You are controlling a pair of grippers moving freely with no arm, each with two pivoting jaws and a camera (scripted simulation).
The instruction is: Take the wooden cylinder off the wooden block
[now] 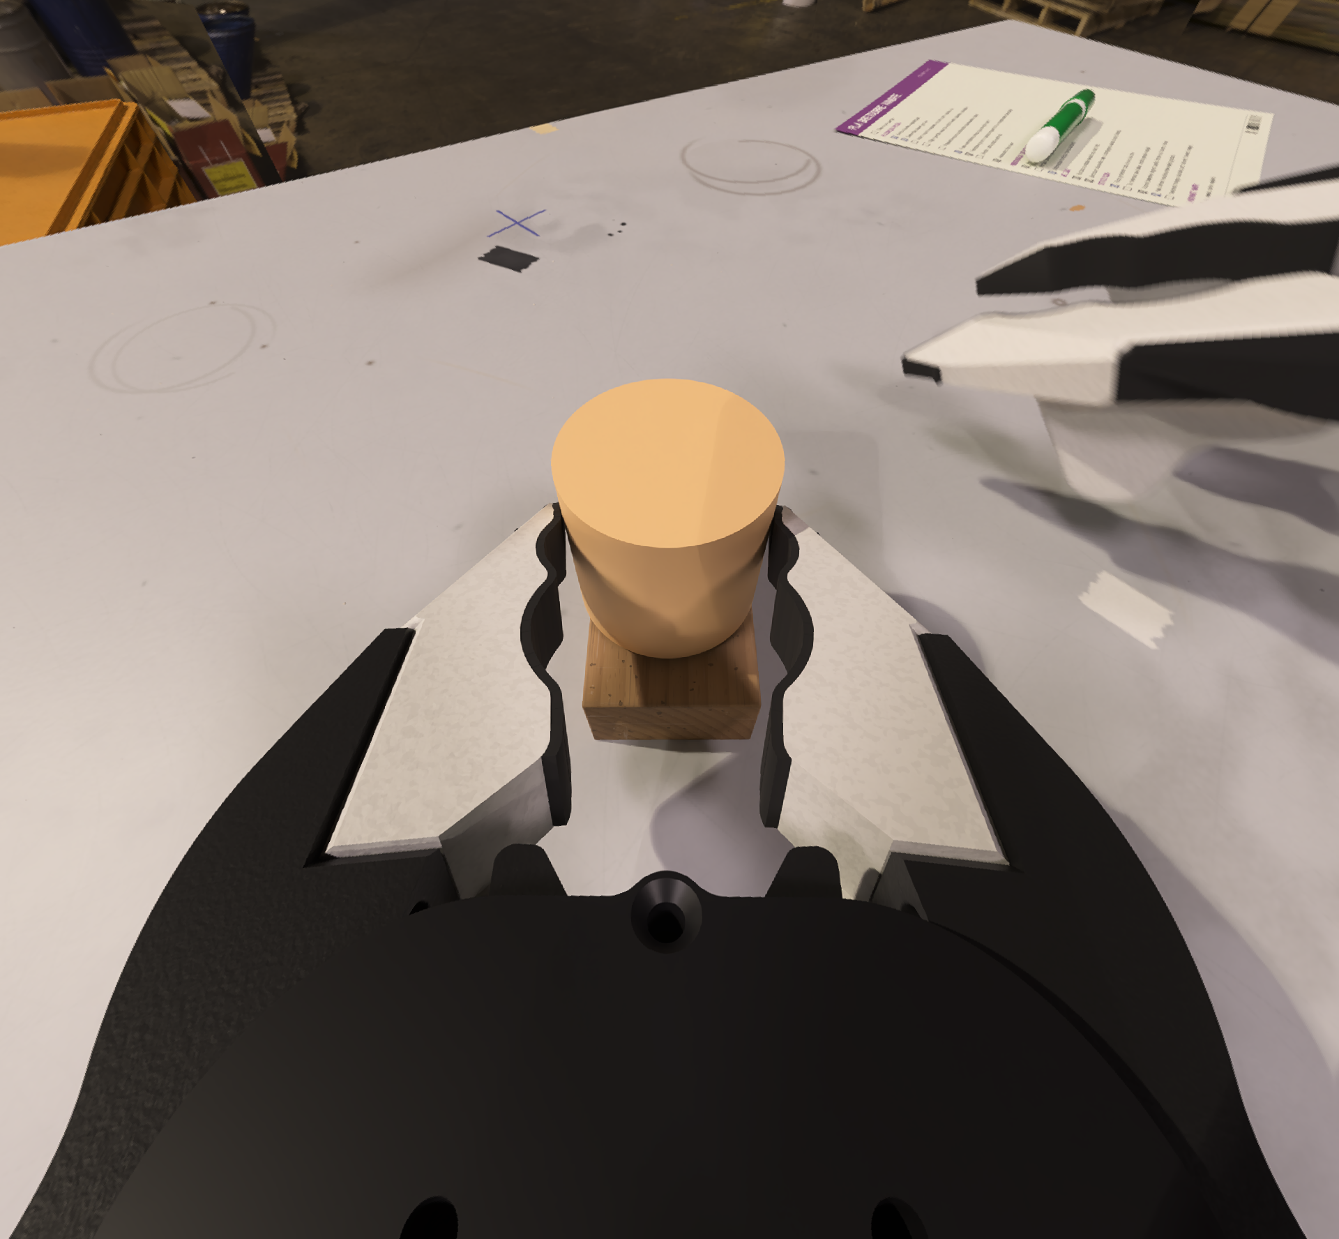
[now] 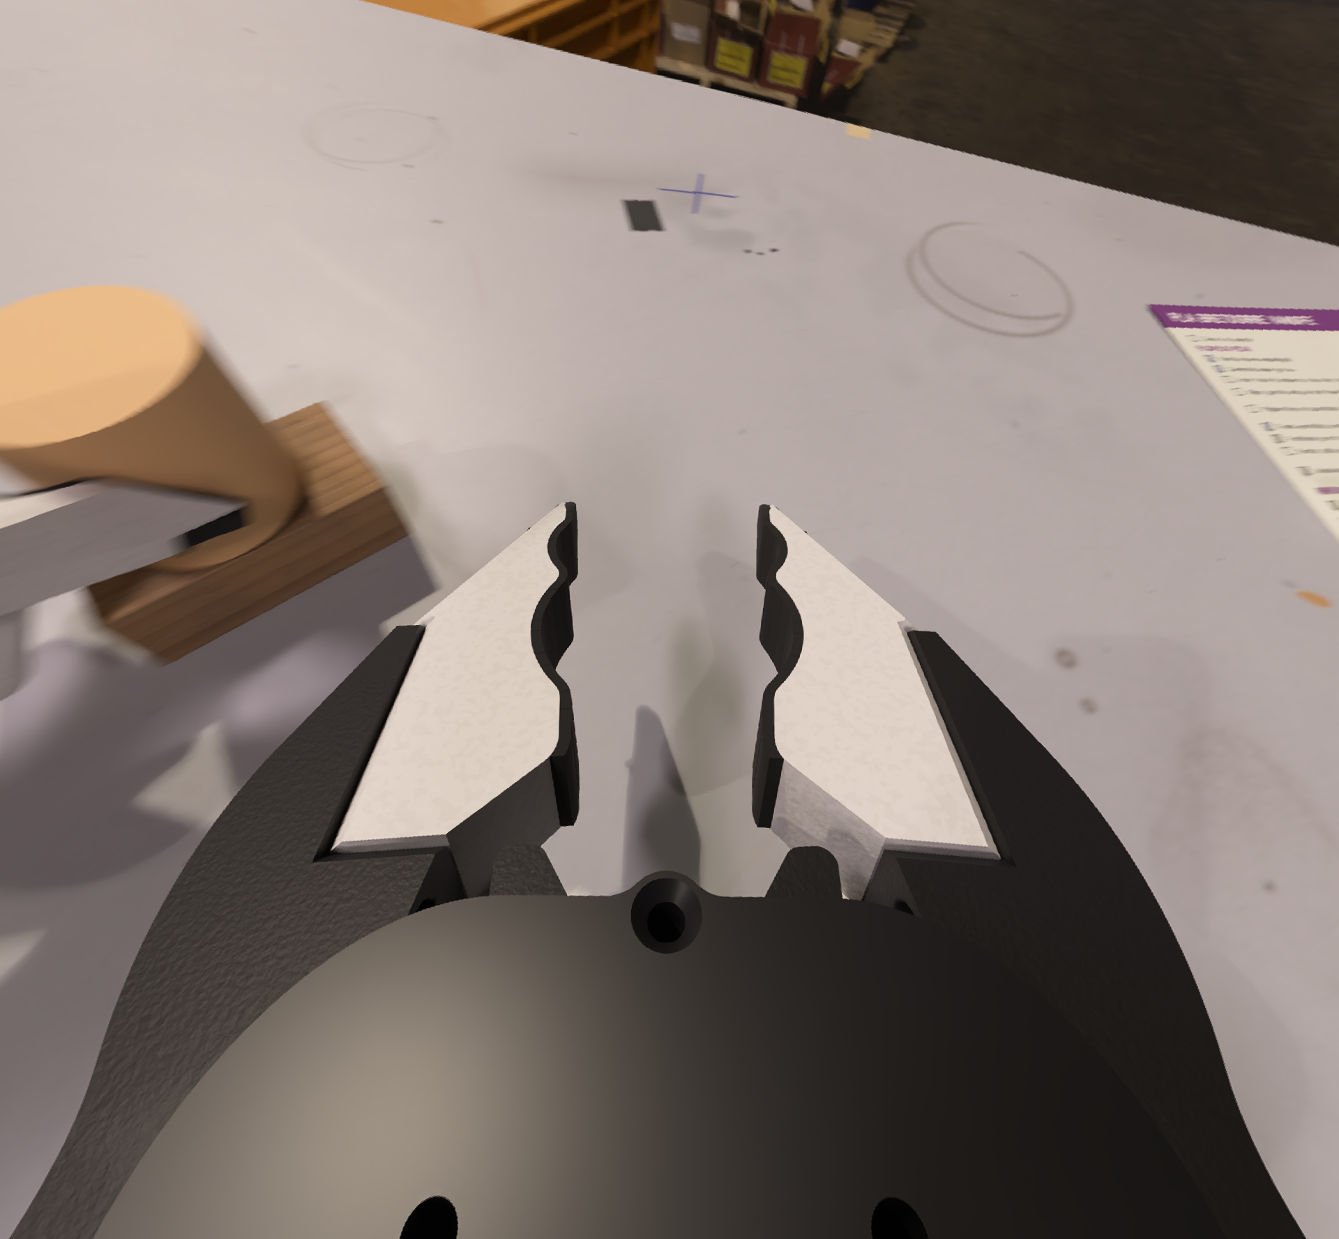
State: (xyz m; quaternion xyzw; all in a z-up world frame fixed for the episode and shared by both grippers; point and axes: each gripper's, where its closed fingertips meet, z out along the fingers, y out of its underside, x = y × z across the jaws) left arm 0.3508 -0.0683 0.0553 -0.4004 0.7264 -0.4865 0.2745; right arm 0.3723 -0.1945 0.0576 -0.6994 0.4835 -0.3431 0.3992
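A light tan wooden cylinder (image 1: 666, 515) stands upright on a small brown wooden block (image 1: 674, 704) on the grey table (image 1: 290, 479). My left gripper (image 1: 666, 515) has its two fingers pressed against the cylinder's sides, just above the block. In the right wrist view the cylinder (image 2: 130, 392) and block (image 2: 304, 515) are at the left, and one left finger (image 2: 109, 537) lies across the cylinder. My right gripper (image 2: 666, 515) is open and empty over bare table to the right of the block. It also shows in the left wrist view (image 1: 942, 323).
A printed sheet (image 1: 1130, 139) with a green marker (image 1: 1061, 124) on it lies at the far right of the table. A black tape patch (image 1: 507, 258) and a blue cross (image 1: 516, 223) mark the middle. An orange crate (image 1: 65, 160) and pallets stand beyond the far edge.
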